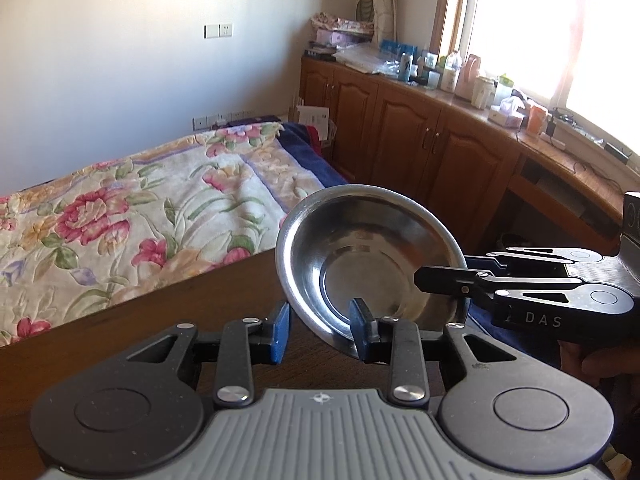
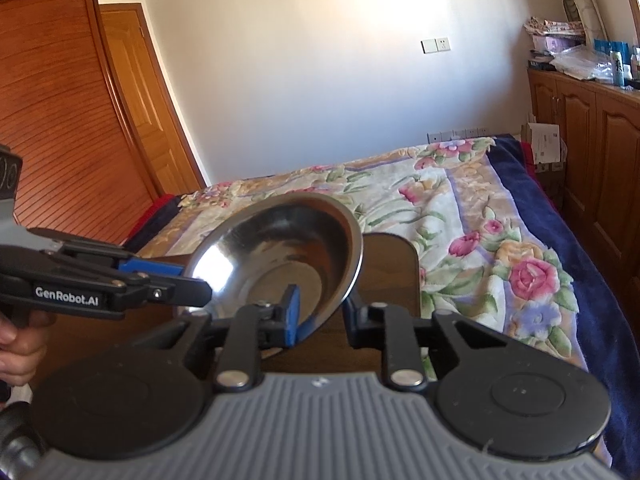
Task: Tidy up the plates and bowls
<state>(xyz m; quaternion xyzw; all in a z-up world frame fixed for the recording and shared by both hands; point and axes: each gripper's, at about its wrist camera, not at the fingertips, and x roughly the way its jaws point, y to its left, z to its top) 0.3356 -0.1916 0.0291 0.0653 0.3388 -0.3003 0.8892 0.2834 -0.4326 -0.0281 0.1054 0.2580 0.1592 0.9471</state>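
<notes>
A shiny steel bowl (image 1: 368, 256) is held tilted in the air above a dark wooden table (image 1: 160, 320). My left gripper (image 1: 322, 330) has its jaws around the bowl's near rim with a wide gap; the left pad stands clear of the metal. My right gripper (image 1: 444, 276) comes in from the right and is shut on the bowl's right rim. In the right wrist view the bowl (image 2: 280, 256) sits between my right gripper's (image 2: 320, 312) pads, and the left gripper (image 2: 188, 284) reaches in at the bowl's left rim.
A bed with a floral blanket (image 1: 140, 216) lies beyond the table. Wooden cabinets (image 1: 400, 132) with a cluttered countertop run along the right wall under a bright window. A wooden wardrobe (image 2: 68, 120) stands at the left.
</notes>
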